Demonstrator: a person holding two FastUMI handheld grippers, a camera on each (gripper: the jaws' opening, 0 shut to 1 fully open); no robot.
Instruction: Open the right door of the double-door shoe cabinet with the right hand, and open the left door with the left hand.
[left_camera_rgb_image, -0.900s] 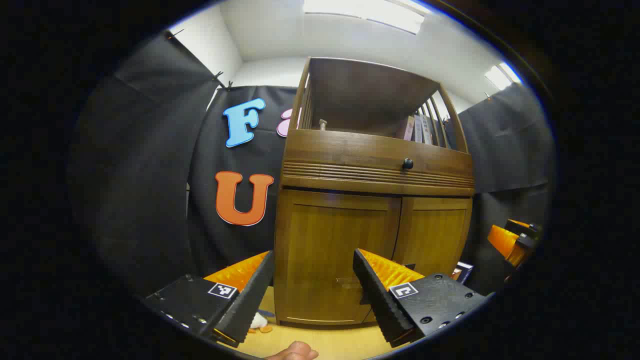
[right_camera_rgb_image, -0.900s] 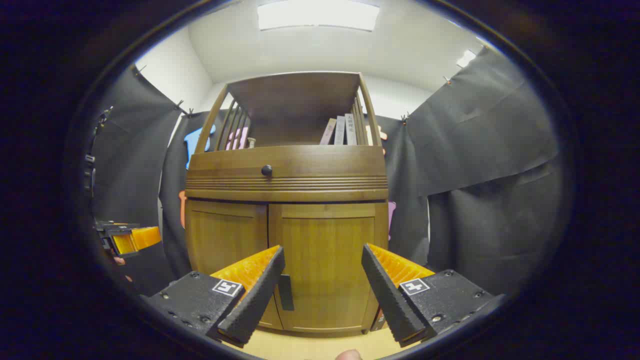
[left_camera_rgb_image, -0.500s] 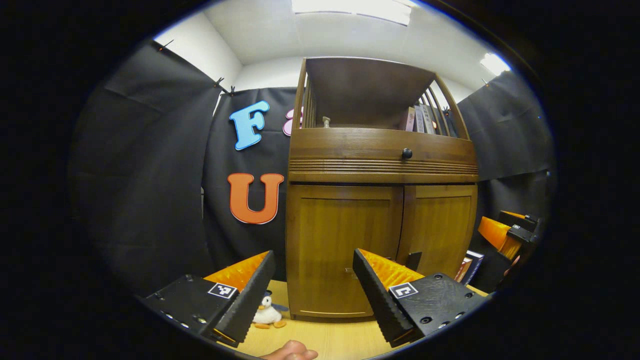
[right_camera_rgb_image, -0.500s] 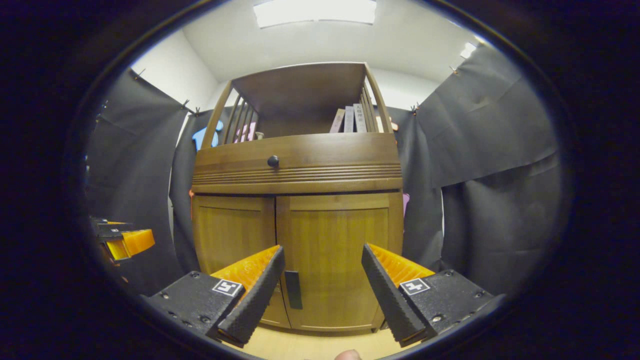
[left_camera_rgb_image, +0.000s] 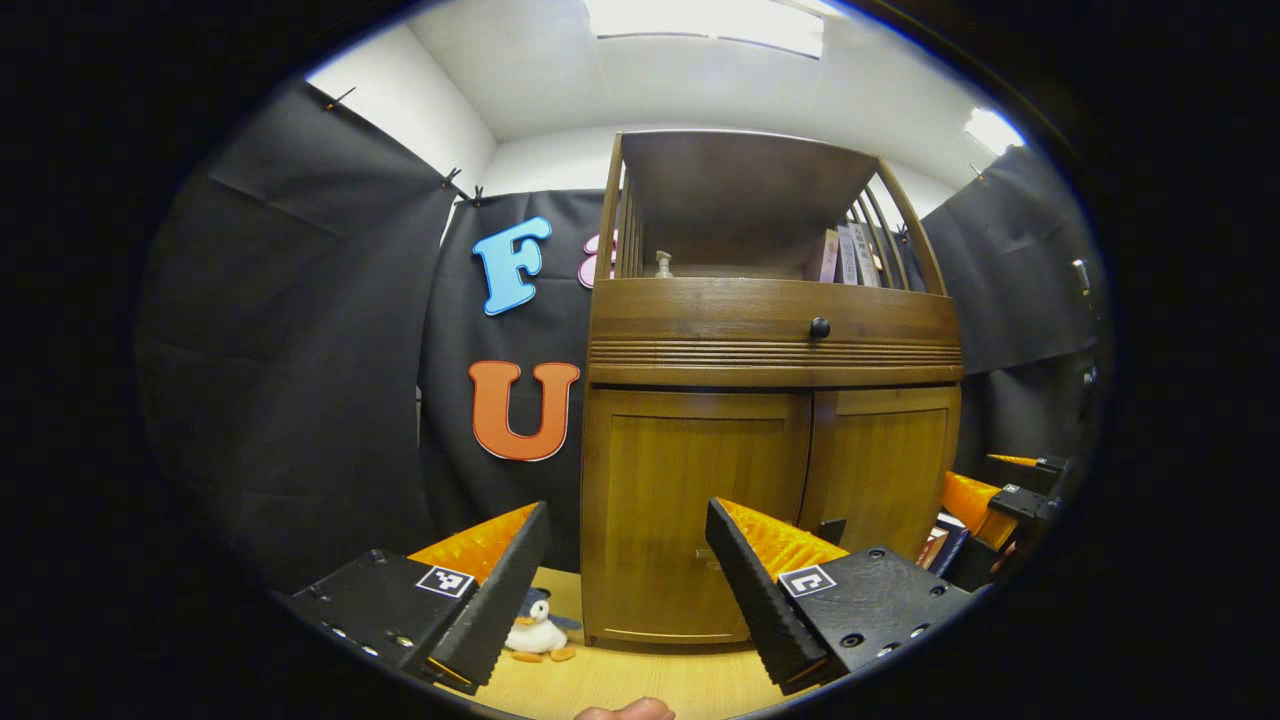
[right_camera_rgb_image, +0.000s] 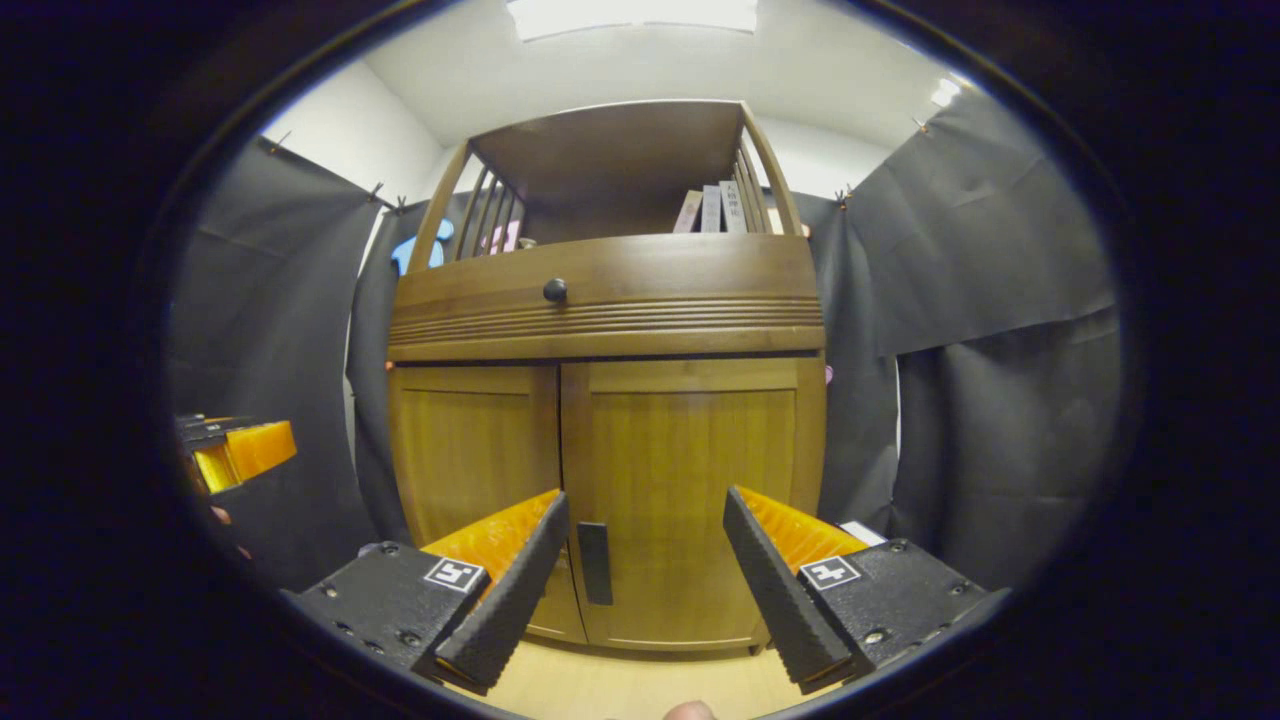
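The brown wooden shoe cabinet (left_camera_rgb_image: 770, 330) stands against the black cloth with both lower doors closed. In the left gripper view my left gripper (left_camera_rgb_image: 626, 515) is open, a little way in front of the left door (left_camera_rgb_image: 670, 480). The right door (left_camera_rgb_image: 885, 465) is to its right, and my right gripper (left_camera_rgb_image: 1000, 495) shows open at the far right. In the right gripper view my right gripper (right_camera_rgb_image: 645, 500) is open in front of the right door (right_camera_rgb_image: 690, 450). That door's dark handle (right_camera_rgb_image: 594, 563) shows just inside its left finger. The left door (right_camera_rgb_image: 470, 450) and my left gripper (right_camera_rgb_image: 240, 455) lie further left.
A drawer front with a round black knob (left_camera_rgb_image: 819, 327) runs above the doors. The open shelf on top holds books (left_camera_rgb_image: 845, 255) and a small bottle (left_camera_rgb_image: 662, 263). A toy penguin (left_camera_rgb_image: 535, 632) lies on the pale wooden floor (left_camera_rgb_image: 600, 680) left of the cabinet, and books (left_camera_rgb_image: 935, 545) lean at its right.
Both grippers have drawn back a little from the cabinet and stay open. The penguin came into the left gripper view; the right door's handle rose into fuller sight in the right gripper view. The doors stay closed.
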